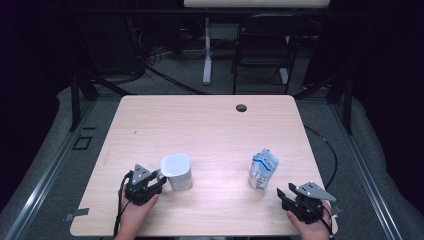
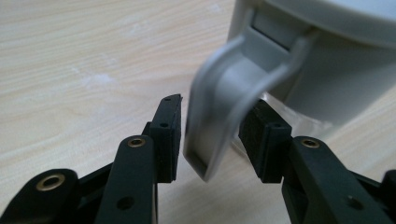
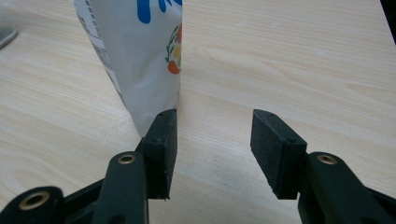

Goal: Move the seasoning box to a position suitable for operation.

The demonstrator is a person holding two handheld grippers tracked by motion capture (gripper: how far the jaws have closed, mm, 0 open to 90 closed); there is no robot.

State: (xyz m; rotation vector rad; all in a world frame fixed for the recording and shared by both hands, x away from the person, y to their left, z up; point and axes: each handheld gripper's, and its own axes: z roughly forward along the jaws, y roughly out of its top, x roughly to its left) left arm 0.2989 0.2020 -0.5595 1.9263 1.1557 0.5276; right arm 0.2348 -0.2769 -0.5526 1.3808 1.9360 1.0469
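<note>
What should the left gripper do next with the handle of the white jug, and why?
Probably close the left gripper on the jug's handle. The handle already stands between the two open pads, with a gap on at least one side, so the white jug is not yet gripped. The right gripper waits open beside the pouch.

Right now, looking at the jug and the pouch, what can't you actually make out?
- Jug: its inside is unseen in the high view, under its lid.
- Jug handle: blurred in the left gripper view, so contact with the left gripper pads is unclear.
- Pouch: top cut off by the right gripper view's edge; print too small in the high view.
- Right gripper: open, nothing between its jaws.
</note>
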